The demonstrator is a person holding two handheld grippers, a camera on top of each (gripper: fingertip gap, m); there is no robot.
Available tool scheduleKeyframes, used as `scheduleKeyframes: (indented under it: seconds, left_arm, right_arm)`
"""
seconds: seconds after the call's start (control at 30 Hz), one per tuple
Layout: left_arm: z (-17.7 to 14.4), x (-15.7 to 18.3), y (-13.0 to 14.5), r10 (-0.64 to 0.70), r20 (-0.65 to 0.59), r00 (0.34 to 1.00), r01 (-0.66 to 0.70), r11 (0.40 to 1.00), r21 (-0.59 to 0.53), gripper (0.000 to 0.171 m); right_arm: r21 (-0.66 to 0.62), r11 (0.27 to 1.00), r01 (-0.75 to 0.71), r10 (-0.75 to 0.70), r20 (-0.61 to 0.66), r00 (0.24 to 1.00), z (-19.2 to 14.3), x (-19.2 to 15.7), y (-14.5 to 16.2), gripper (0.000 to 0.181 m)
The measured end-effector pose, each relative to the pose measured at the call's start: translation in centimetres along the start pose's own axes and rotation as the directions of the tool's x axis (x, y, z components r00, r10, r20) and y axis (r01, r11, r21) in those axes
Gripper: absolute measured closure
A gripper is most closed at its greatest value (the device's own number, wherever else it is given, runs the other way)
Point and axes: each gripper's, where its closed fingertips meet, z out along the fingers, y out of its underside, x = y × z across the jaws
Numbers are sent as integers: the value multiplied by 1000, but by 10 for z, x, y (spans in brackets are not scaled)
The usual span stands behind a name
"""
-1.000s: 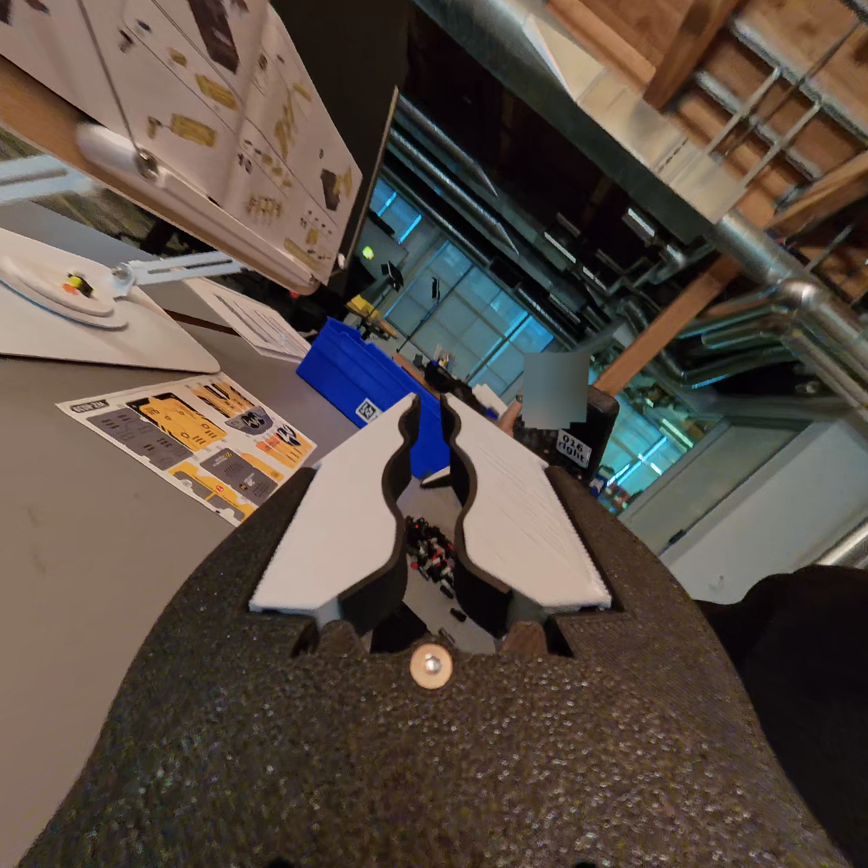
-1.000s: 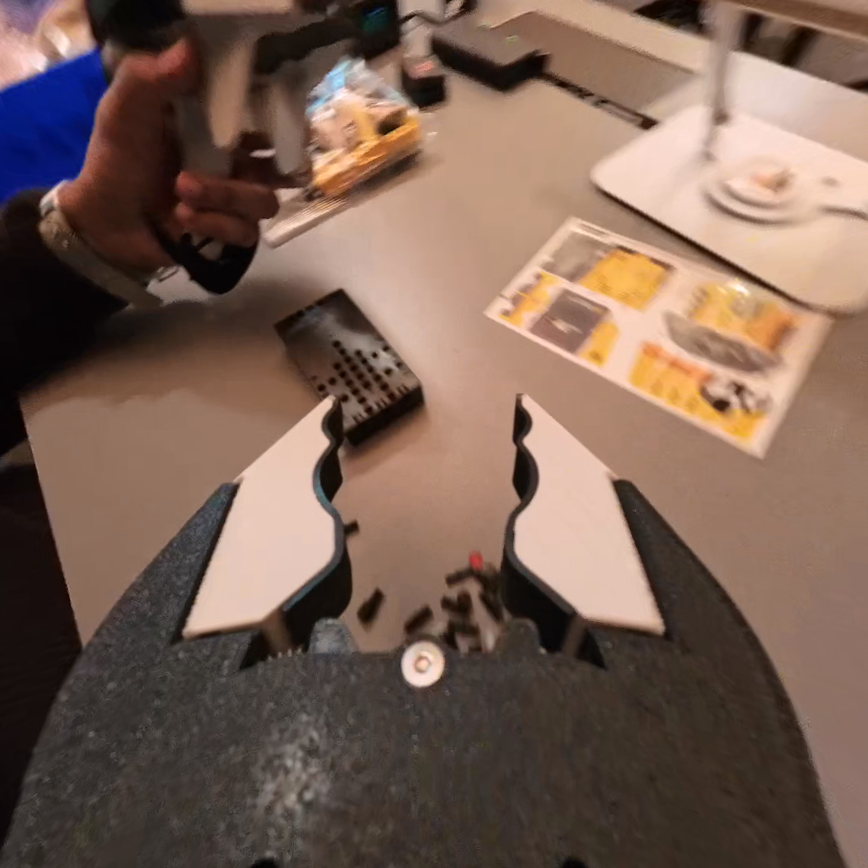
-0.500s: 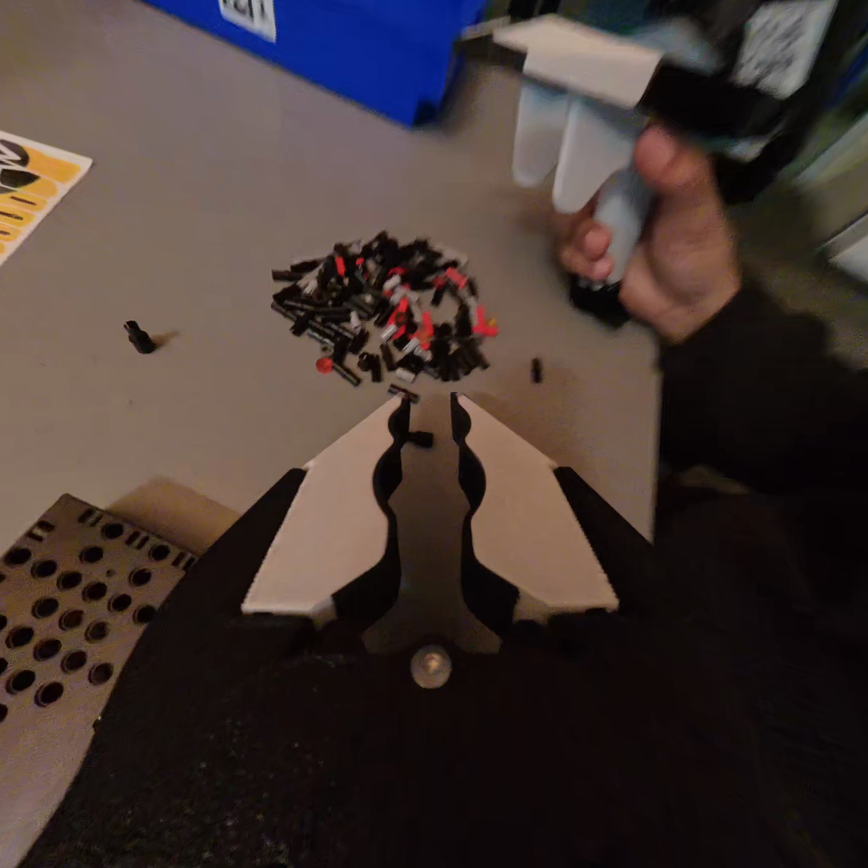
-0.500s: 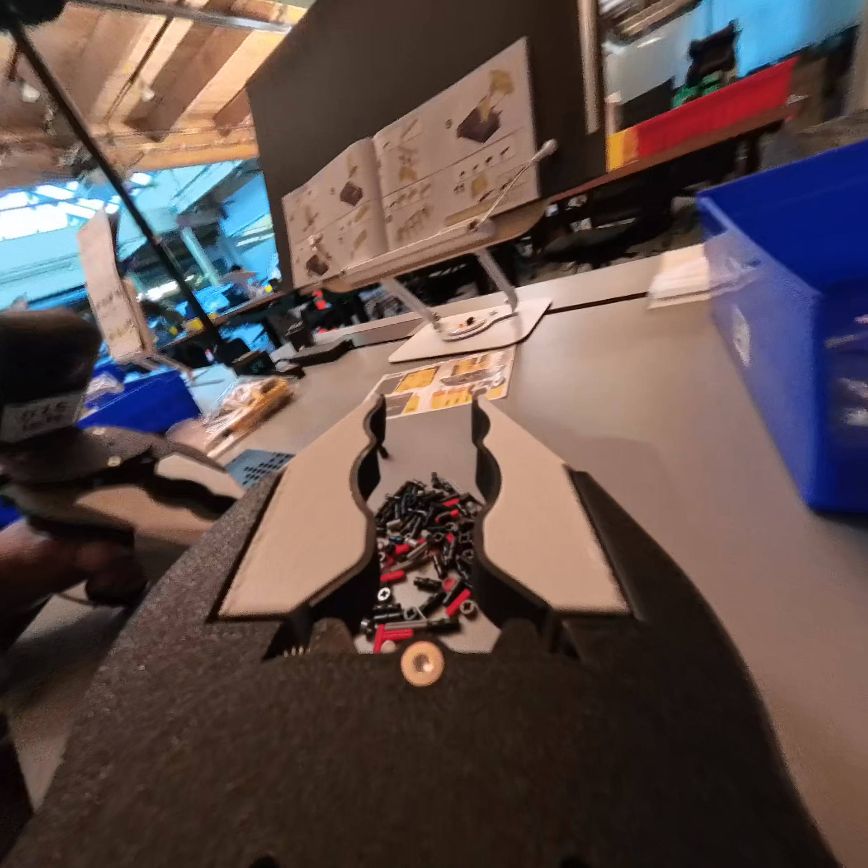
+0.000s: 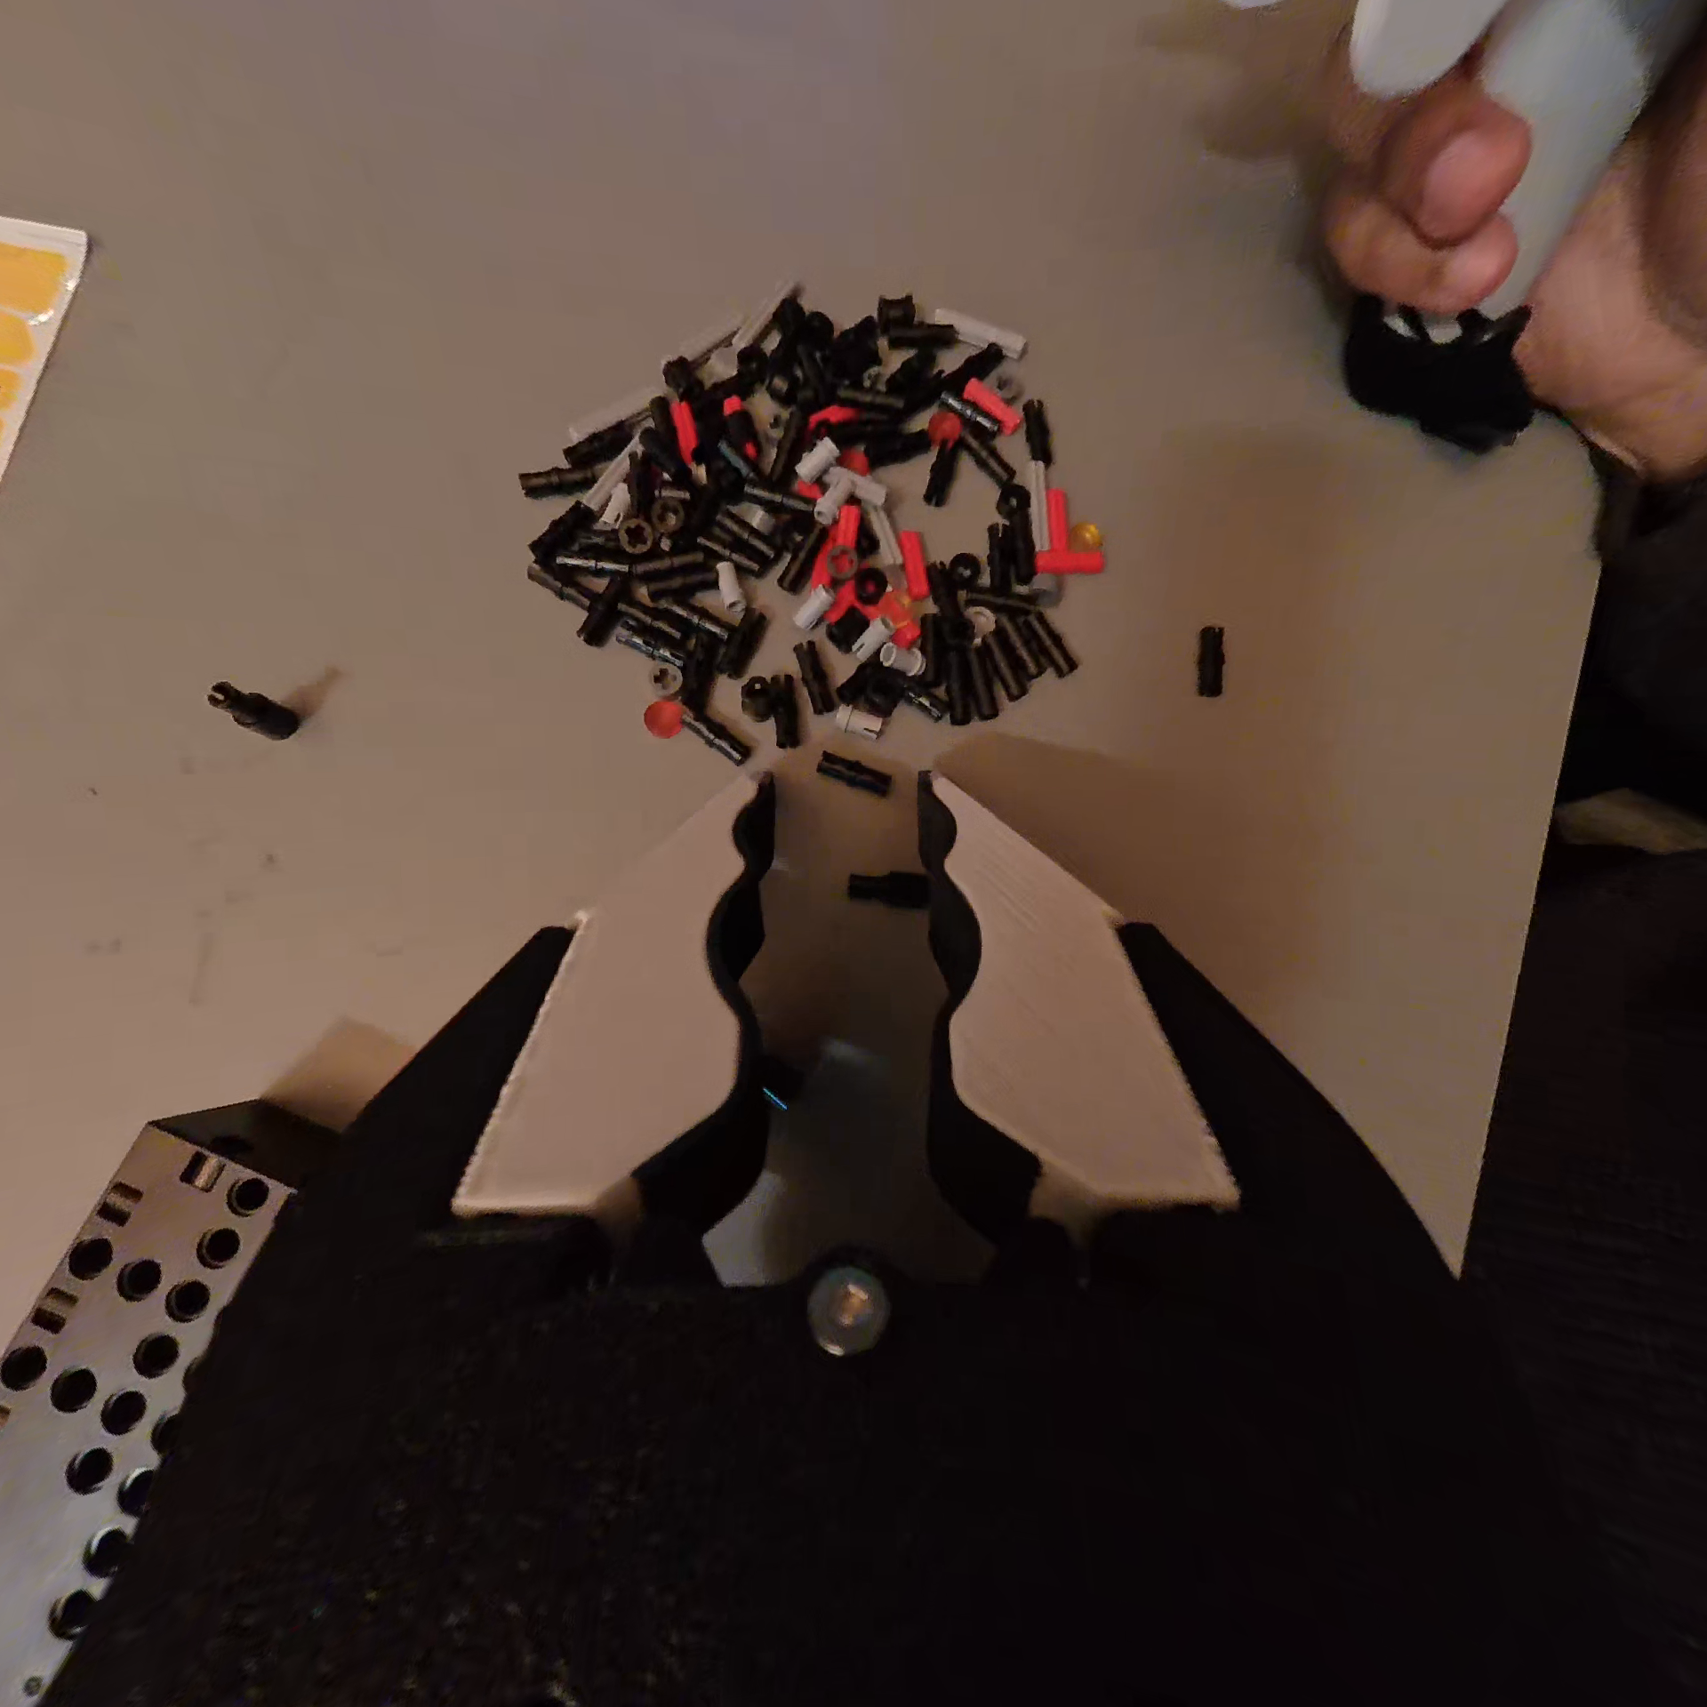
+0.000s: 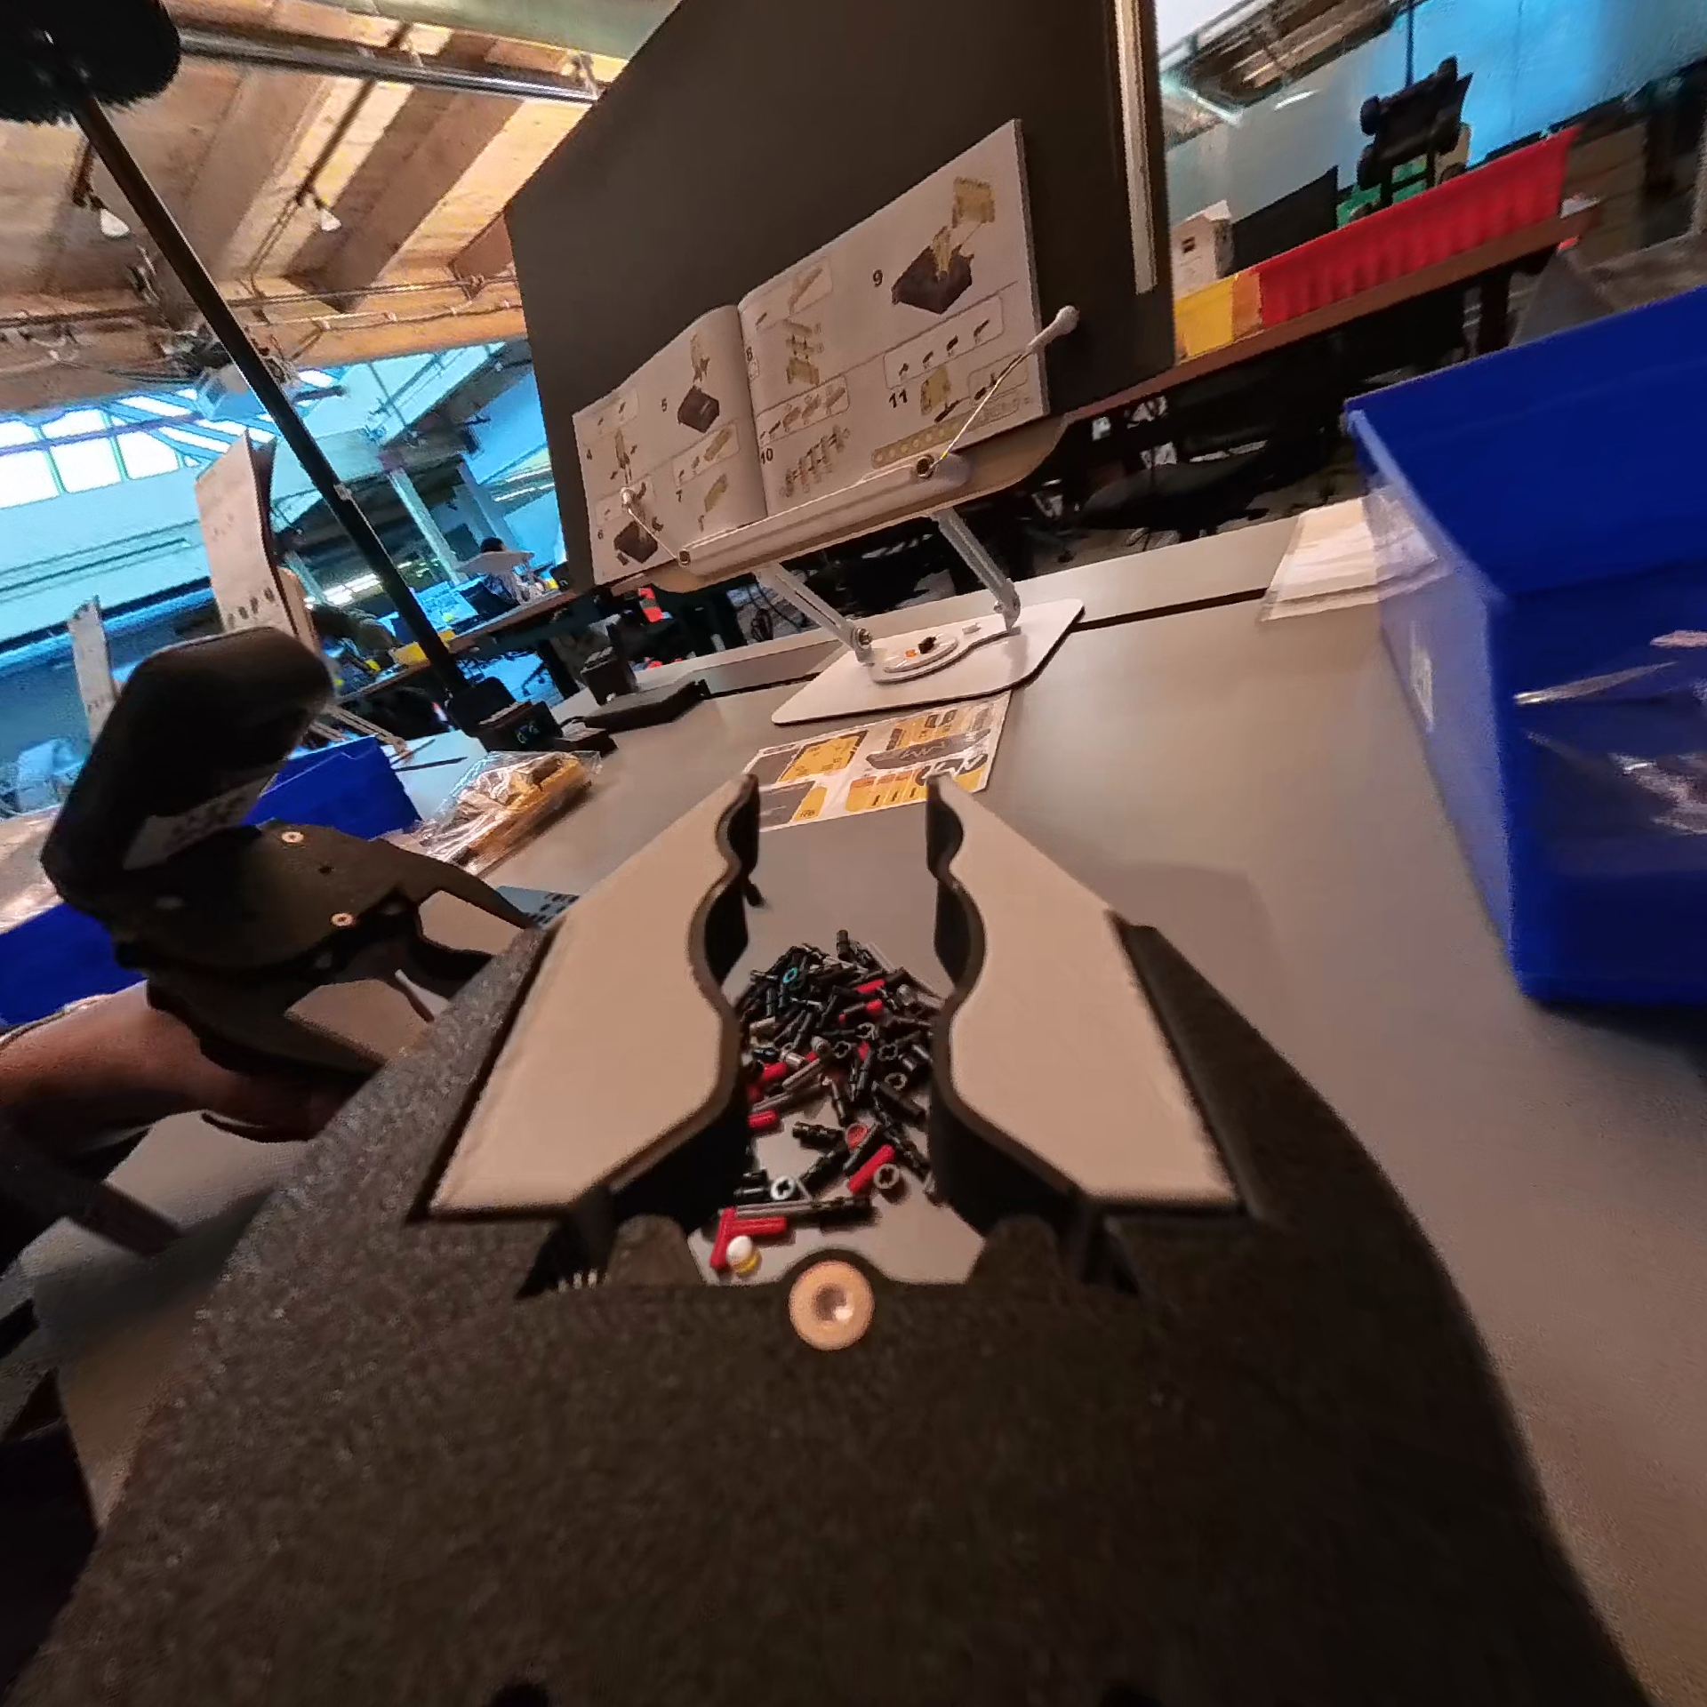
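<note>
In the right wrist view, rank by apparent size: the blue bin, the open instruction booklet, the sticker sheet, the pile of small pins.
1. blue bin, though nearness inflates it.
2. open instruction booklet.
3. sticker sheet and pile of small pins look alike; unranked, since fingers hide part of the pile.

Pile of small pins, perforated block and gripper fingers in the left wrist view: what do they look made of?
Pile of small pins: apparently moulded plastic, black, red and pale grey, with a slight sheen. Perforated block: possibly metal or hard plastic, dark, with a grey sheen on its face; not certain. Left gripper fingers: pale, matte, finely ridged like printed plastic, with black inner edges.
</note>
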Motion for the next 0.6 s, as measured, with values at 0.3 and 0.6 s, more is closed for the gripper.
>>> scheduleKeyframes:
  seconds: [0.3, 0.6]
  left_arm:
    - [3, 1, -1, 71, 27, 997, -72, 997, 32, 142]
    - [4, 8, -1, 106, 19, 994, -106, 994, 36, 157]
  right_arm:
    - [-34, 999, 13, -13, 2, 1000, 4, -2, 6, 145]
    - [-41, 999, 4, -4, 0, 1000, 5, -1, 7, 145]
